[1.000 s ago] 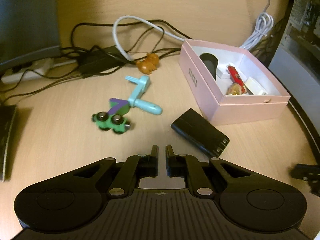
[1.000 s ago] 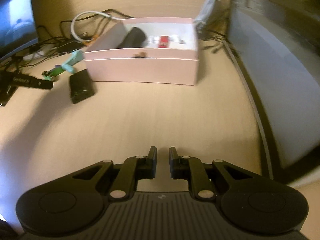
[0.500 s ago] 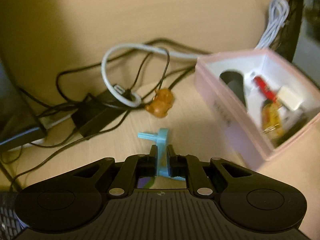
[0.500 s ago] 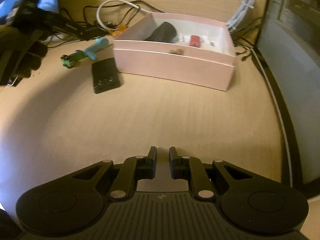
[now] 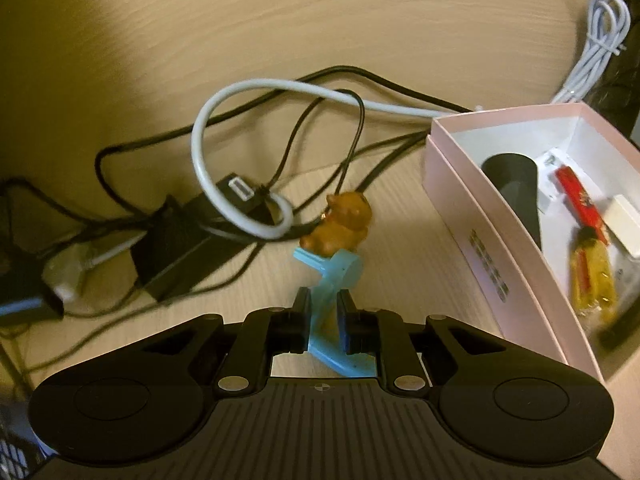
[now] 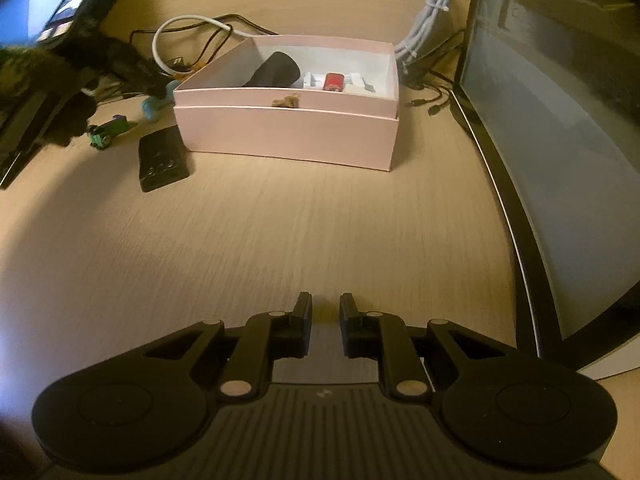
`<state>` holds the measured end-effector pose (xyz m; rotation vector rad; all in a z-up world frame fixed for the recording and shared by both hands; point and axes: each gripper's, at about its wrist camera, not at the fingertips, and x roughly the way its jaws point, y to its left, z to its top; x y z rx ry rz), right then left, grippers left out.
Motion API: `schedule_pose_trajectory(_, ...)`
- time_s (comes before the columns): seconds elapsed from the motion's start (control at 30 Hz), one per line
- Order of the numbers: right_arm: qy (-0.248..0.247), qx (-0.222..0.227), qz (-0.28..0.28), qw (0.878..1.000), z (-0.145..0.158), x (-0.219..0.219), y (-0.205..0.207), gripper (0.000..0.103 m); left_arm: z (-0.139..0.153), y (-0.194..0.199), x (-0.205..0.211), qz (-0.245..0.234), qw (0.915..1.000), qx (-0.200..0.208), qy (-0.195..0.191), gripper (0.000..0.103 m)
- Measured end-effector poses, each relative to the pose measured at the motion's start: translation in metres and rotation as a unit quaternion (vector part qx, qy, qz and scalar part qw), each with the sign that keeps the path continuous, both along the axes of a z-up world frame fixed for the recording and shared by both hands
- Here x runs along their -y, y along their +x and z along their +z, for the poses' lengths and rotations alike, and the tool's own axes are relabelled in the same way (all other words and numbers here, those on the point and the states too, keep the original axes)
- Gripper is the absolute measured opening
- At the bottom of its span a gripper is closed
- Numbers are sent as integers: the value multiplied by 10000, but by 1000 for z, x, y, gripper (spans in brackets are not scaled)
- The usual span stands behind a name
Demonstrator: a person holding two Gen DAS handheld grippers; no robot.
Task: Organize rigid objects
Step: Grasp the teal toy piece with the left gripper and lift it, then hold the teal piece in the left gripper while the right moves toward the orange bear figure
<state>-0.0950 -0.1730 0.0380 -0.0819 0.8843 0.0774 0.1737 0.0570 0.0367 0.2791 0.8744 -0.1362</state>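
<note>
My left gripper (image 5: 323,300) is shut on a light blue plastic toy (image 5: 334,280) that stands up between its fingers. A small brown bear figure (image 5: 340,222) lies on the desk just beyond the toy. The pink open box (image 5: 480,216) sits to the right and holds a black object, a red item, a white block and a yellow packet. In the right wrist view the pink box (image 6: 288,132) is ahead. A black device (image 6: 162,164) and a green and purple toy car (image 6: 106,132) lie left of it. My right gripper (image 6: 325,308) is nearly closed and empty, low over bare desk.
A tangle of black cables and a grey cable loop (image 5: 224,152) with a black adapter (image 5: 180,248) lies at the back left. A coiled white cable (image 6: 430,12) is behind the box. A monitor (image 6: 560,120) stands on the right.
My left gripper moved forward over the blue toy and closed on it; the toy now sits tilted between the fingers. My right gripper shifted slightly, still empty.
</note>
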Motion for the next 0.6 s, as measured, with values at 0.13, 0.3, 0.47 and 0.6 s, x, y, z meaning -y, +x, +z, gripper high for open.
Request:
schedule_pose_trajectory(0.13, 165, -4, 35, 9999, 1, 6, -4, 17, -9, 20, -3, 90, 9989, -449, -62, 33)
schedule_pose_trajectory(0.3, 156, 36, 159, 9997, 0, 8, -6, 18, -10, 24, -15, 169, 9975, -506, -453, 35)
schedule_pose_trajectory(0.47, 610, 45, 449, 9971, -1, 14, -7, 57, -10, 17, -11, 415, 9971, -457, -444, 31)
schedule_pose_trajectory(0.6, 841, -95, 784, 9933, -2, 11, -3, 83, -8, 8, -1, 302, 9974, -556, -335, 14)
